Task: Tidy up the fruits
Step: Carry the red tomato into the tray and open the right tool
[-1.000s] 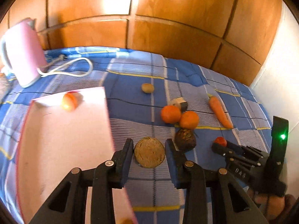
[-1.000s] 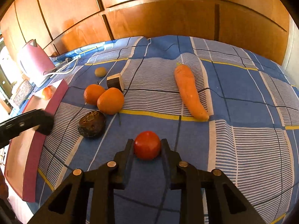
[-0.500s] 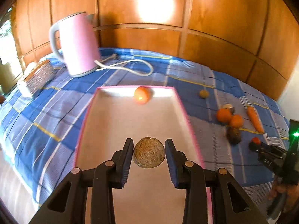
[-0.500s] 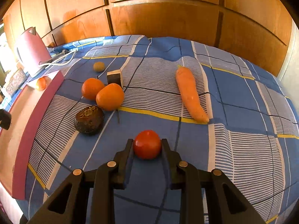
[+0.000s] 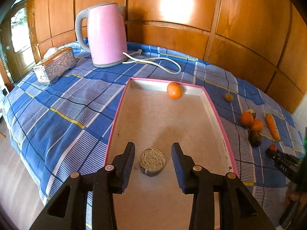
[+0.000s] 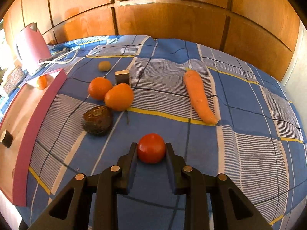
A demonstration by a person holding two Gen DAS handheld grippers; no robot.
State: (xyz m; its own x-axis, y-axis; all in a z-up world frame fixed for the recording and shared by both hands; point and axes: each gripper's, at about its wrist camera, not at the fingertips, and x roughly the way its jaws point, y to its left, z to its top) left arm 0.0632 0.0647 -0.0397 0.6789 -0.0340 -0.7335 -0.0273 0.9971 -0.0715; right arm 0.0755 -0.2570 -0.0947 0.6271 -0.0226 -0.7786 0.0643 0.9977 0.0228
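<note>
A pink-rimmed tray [image 5: 213,107] lies on the blue checked cloth. In it rest a small orange fruit [image 5: 174,90] at the far end and a round brown cut fruit piece [image 5: 152,161] near me. My left gripper [image 5: 152,158] hovers over that piece with its jaws opening; the pads stand clear of it on both sides. My right gripper [image 6: 151,149] is shut on a red tomato [image 6: 151,148] above the cloth. Ahead of it lie two oranges [image 6: 110,93], a dark rough fruit [image 6: 97,119], a carrot [image 6: 198,96] and a small brown fruit [image 6: 104,65].
A pink kettle [image 5: 106,34] with a white cord [image 5: 153,62] and a silver tissue box [image 5: 55,65] stand at the back left. A dark cut chunk [image 6: 122,77] sits behind the oranges. Wooden panels close the far side; the bed's edge drops to the floor at left.
My left gripper carried the brown cut piece from the cloth over the tray, then its jaws parted and the piece now rests on the tray floor. The right gripper keeps the tomato, shifting slightly.
</note>
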